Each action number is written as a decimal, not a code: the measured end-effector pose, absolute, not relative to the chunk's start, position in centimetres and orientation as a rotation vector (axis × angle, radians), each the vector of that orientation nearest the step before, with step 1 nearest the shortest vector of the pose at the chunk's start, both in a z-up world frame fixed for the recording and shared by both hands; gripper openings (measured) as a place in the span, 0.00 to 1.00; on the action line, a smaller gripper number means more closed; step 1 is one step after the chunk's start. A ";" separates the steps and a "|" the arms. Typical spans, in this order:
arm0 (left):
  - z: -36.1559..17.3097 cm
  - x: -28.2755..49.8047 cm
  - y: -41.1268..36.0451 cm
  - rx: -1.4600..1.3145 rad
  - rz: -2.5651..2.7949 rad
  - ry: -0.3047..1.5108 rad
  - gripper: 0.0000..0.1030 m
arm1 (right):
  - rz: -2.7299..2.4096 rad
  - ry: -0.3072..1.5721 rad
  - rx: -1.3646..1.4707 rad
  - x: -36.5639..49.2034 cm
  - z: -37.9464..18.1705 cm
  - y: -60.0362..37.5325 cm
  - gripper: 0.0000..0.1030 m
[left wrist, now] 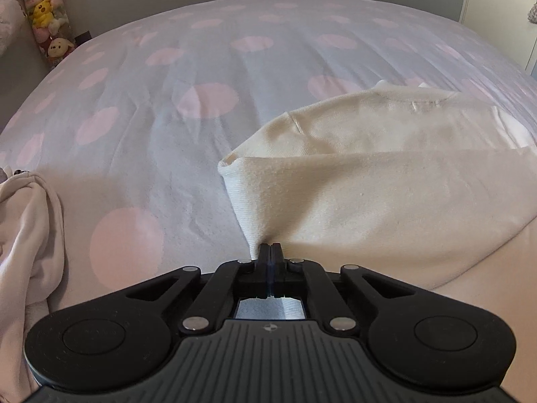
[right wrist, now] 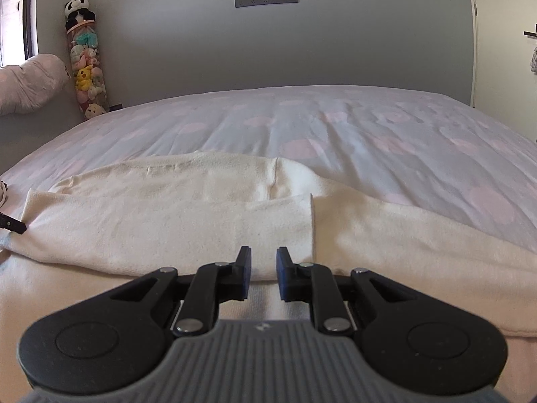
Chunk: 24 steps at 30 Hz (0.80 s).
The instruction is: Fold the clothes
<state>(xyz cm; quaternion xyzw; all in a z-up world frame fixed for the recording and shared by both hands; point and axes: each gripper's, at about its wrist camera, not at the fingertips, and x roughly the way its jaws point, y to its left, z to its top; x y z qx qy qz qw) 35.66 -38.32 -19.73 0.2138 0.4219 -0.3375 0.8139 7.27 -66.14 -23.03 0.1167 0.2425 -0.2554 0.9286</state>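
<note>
— Fingers first: are we pinching anything?
— Our left gripper [left wrist: 271, 247] is clamping the cream sweater [left wrist: 386, 181] lying on the dotted bedspread [left wrist: 167, 100]; our right gripper [right wrist: 263, 262] is hovering, fingers apart.

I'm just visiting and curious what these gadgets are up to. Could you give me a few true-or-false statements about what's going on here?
1. The left gripper is shut on the cream sweater. True.
2. The right gripper is pinching the sweater too. False: its jaws stand open, holding nothing.
3. The bedspread is plain white. False: it is pale with pink dots.
4. A tube of plush toys stands in the room's corner. True.
5. The sweater lies flat and unfolded. False: one sleeve is folded across it.
</note>
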 end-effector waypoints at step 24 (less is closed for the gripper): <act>-19.8 41.4 -41.5 0.427 -0.672 0.872 0.00 | -0.517 0.485 0.208 7.6 -23.3 -66.3 0.19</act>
